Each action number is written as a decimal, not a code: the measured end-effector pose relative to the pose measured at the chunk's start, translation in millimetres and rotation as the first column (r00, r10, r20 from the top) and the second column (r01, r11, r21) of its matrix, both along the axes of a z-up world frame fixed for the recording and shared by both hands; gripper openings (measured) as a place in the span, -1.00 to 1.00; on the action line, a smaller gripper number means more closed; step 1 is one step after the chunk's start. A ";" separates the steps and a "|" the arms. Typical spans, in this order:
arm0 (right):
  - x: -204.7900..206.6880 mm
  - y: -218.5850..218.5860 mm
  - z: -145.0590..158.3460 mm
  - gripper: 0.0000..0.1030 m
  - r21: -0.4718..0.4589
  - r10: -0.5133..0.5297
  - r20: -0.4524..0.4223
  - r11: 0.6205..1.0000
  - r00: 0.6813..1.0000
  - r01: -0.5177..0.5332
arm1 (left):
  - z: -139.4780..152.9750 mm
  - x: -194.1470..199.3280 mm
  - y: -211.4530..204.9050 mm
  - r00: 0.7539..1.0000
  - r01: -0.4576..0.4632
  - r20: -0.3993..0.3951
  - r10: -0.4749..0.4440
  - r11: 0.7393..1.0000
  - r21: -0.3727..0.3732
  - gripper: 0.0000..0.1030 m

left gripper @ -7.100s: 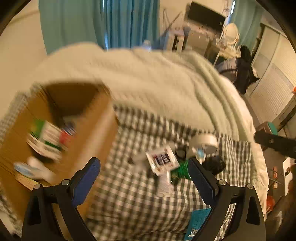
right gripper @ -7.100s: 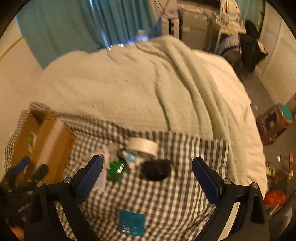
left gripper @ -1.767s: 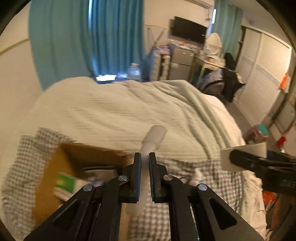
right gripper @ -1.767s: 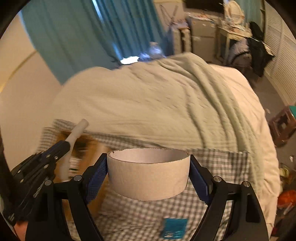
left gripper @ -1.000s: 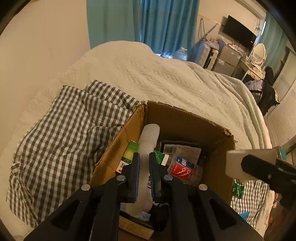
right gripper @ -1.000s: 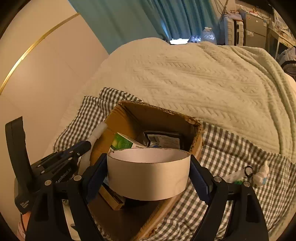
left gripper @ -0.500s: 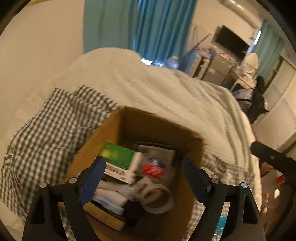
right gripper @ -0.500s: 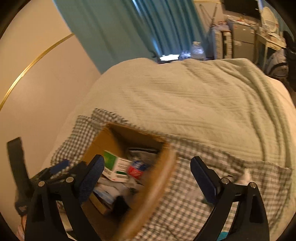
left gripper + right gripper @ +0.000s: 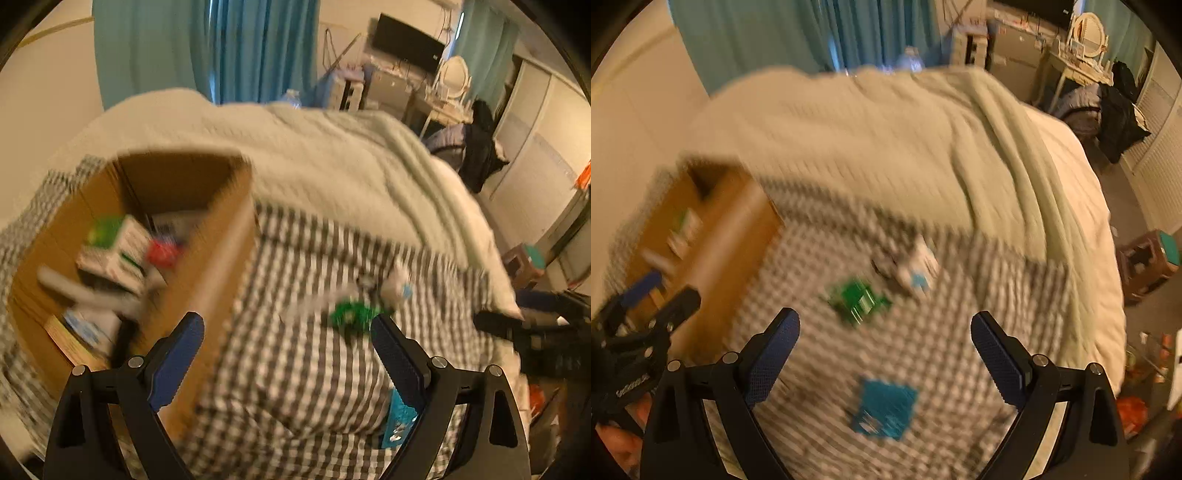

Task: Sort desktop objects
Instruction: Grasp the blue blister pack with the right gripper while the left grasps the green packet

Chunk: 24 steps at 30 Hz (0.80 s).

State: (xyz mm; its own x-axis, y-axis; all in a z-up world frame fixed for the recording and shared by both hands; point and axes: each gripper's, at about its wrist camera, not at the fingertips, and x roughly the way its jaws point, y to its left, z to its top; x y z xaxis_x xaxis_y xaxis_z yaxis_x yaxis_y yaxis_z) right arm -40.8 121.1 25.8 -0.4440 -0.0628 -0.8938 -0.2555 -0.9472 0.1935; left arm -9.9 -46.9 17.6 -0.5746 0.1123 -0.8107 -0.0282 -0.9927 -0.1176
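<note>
Half a second earlier both views looked down into the cardboard box [image 9: 207,258]; by this frame they had swung right across the checked cloth [image 9: 295,369], and the left gripper [image 9: 288,339] and right gripper [image 9: 884,339] hung with jaws wide apart, holding nothing. The tape roll and white tube carried a second before lay among the box's contents, too smeared to pick out. On the cloth remained a green packet [image 9: 858,299], a small white bottle [image 9: 919,267] and a blue packet [image 9: 886,410], their printing blurred beyond reading.
</note>
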 end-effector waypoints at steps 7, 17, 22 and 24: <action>38.4 -22.3 -111.7 0.83 -0.128 -0.033 0.196 0.990 0.980 0.059 | -84.2 22.0 2.2 0.985 -0.116 0.120 0.122 0.992 -0.054 0.83; 20.1 -47.7 -143.0 0.83 -0.086 0.023 0.243 0.996 0.970 -0.002 | -105.0 20.8 1.1 0.980 -0.114 0.150 0.133 0.985 -0.127 0.83; 11.8 -51.4 -156.2 0.71 -0.076 -0.008 0.247 0.997 0.969 0.028 | -113.6 20.4 10.6 0.980 -0.090 0.170 0.107 0.990 -0.105 0.83; 11.7 -43.4 -149.6 0.33 -0.074 0.008 0.244 0.997 0.970 0.010 | -113.7 18.4 18.7 0.983 -0.061 0.165 0.080 0.991 -0.119 0.83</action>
